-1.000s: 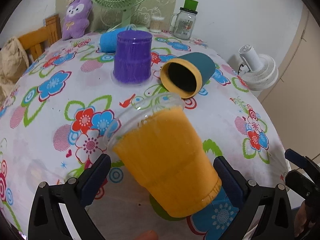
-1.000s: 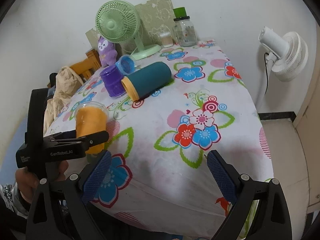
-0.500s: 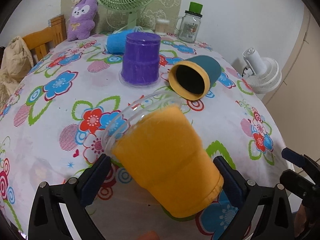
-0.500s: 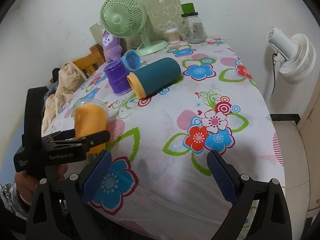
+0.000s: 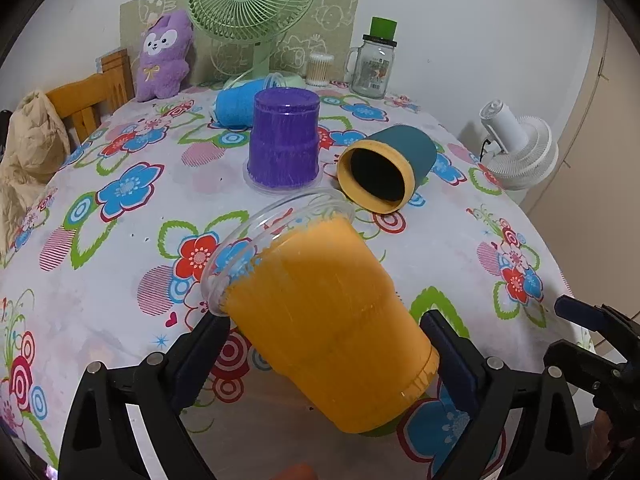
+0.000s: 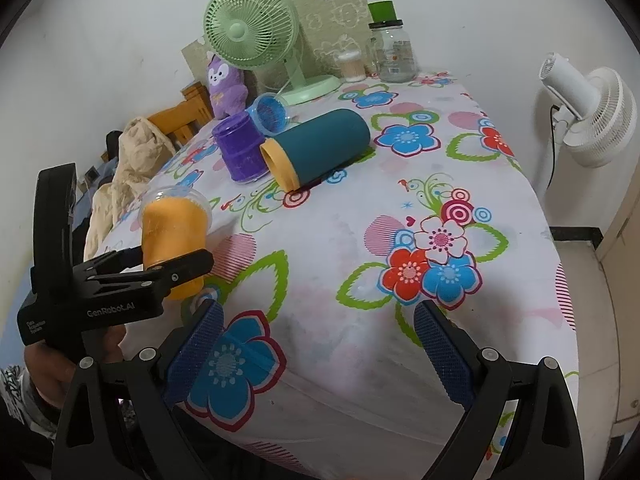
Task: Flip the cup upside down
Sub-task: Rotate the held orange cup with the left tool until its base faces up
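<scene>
My left gripper [image 5: 324, 344] is shut on an orange cup [image 5: 328, 320] with a clear rim. It holds the cup above the near edge of the flowered table [image 5: 120, 248], tilted with its mouth pointing up and away to the left. In the right wrist view the cup [image 6: 172, 240] stands nearly upright in the left gripper [image 6: 160, 264], at the table's left edge. My right gripper [image 6: 316, 344] is open and empty over the table's near edge.
A purple cup [image 5: 284, 148] stands upside down mid-table. A teal tumbler [image 5: 384, 172] with a yellow rim lies on its side beside it. A blue cup [image 5: 236, 108] lies behind. A green fan [image 5: 252, 4], plush toy [image 5: 164, 56] and glass jar [image 5: 372, 64] line the back. A white fan [image 6: 588, 112] stands right of the table.
The left gripper has lifted and drawn back a little with the orange cup. The cup's tilt has changed only slightly. The right gripper stays open and has shifted slightly.
</scene>
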`<state>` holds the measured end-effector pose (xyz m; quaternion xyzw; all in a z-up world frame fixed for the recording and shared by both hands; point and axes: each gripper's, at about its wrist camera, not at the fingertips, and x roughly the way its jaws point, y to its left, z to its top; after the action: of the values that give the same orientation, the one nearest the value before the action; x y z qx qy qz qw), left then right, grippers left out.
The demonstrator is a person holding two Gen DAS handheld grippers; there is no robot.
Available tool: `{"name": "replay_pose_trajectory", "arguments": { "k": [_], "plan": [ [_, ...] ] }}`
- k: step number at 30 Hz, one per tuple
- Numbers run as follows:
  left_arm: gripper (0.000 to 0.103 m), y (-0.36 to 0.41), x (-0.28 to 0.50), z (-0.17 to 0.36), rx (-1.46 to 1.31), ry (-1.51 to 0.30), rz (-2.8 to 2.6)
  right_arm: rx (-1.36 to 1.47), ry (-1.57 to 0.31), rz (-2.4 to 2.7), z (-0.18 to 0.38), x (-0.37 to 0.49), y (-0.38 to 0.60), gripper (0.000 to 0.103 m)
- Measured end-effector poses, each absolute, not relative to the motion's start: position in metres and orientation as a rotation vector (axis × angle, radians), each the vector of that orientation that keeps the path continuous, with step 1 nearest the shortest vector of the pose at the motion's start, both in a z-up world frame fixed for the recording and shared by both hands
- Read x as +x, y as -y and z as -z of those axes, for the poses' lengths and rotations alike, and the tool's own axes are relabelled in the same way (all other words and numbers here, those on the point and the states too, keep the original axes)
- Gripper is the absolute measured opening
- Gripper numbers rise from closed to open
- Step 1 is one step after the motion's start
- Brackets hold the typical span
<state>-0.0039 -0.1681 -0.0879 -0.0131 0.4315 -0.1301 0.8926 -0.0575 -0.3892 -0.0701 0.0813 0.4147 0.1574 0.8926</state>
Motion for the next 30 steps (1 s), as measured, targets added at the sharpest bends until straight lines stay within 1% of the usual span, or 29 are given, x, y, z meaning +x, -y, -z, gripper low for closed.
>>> {"name": "replay_pose_trajectory", "arguments": {
  "k": [2,4,18,20,21,23,25,26,28,29,30],
  "plan": [
    [0.098,0.168,-0.002,0.091,-0.025,-0.917,0.263,0.166,-0.864,-0.329,0.071,-0.057,0.388,0.097],
    [0.103,0.167,0.0,0.095,-0.026,-0.944,0.255,0.164,-0.867,-0.33,0.071,-0.057,0.387,0.097],
    [0.103,0.16,-0.015,0.097,-0.08,-0.969,0.155,0.178,-0.882,-0.342,0.078,-0.055,0.385,0.097],
    [0.101,0.159,-0.017,0.097,-0.088,-0.971,0.156,0.179,-0.882,-0.345,0.079,-0.055,0.384,0.097],
    [0.1,0.158,-0.018,0.096,-0.096,-0.964,0.154,0.178,-0.882,-0.346,0.079,-0.055,0.384,0.097],
    [0.094,0.156,-0.019,0.094,-0.102,-0.949,0.154,0.178,-0.884,-0.346,0.079,-0.055,0.384,0.097],
    [0.082,0.155,-0.018,0.093,-0.097,-0.945,0.161,0.177,-0.885,-0.346,0.079,-0.055,0.384,0.097],
    [0.08,0.155,-0.017,0.093,-0.096,-0.947,0.163,0.177,-0.885,-0.345,0.079,-0.056,0.384,0.097],
    [0.069,0.154,-0.015,0.094,-0.095,-0.954,0.17,0.179,-0.884,-0.346,0.079,-0.056,0.384,0.097],
    [0.069,0.154,-0.015,0.094,-0.096,-0.955,0.173,0.18,-0.883,-0.346,0.079,-0.056,0.384,0.097],
    [0.066,0.153,-0.016,0.094,-0.096,-0.954,0.173,0.18,-0.883,-0.346,0.079,-0.056,0.384,0.097]
  ]
}}
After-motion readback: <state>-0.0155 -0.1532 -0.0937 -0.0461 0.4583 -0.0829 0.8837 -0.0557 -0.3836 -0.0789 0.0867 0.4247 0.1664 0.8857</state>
